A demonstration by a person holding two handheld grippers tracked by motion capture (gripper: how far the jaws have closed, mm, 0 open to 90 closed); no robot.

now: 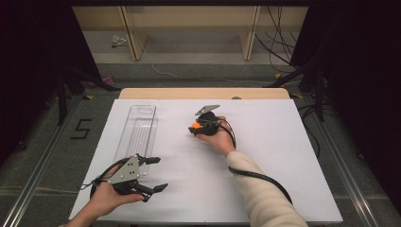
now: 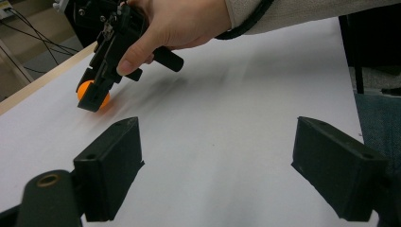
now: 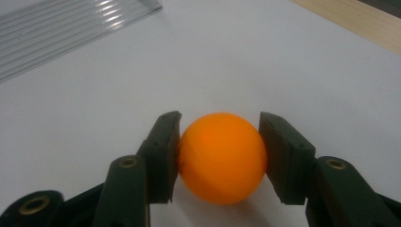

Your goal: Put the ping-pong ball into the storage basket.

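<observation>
An orange ball (image 3: 221, 157) sits between the two jaws of my right gripper (image 3: 220, 144), which is shut on it just above the white table sheet. From above, the ball (image 1: 194, 126) shows at the tip of the right gripper (image 1: 195, 127), near the middle of the table. In the left gripper view the same ball (image 2: 93, 93) is at the upper left, pinched by the right gripper (image 2: 92, 97). My left gripper (image 1: 156, 174) rests near the front left, open, with nothing between its jaws (image 2: 215, 165).
A long clear ribbed tray (image 1: 138, 130) lies lengthwise on the left part of the white table sheet (image 1: 274, 156); its corner shows in the right gripper view as the tray (image 3: 56, 33). A wooden edge (image 1: 203, 93) runs along the far side. Cables lie on the floor beyond.
</observation>
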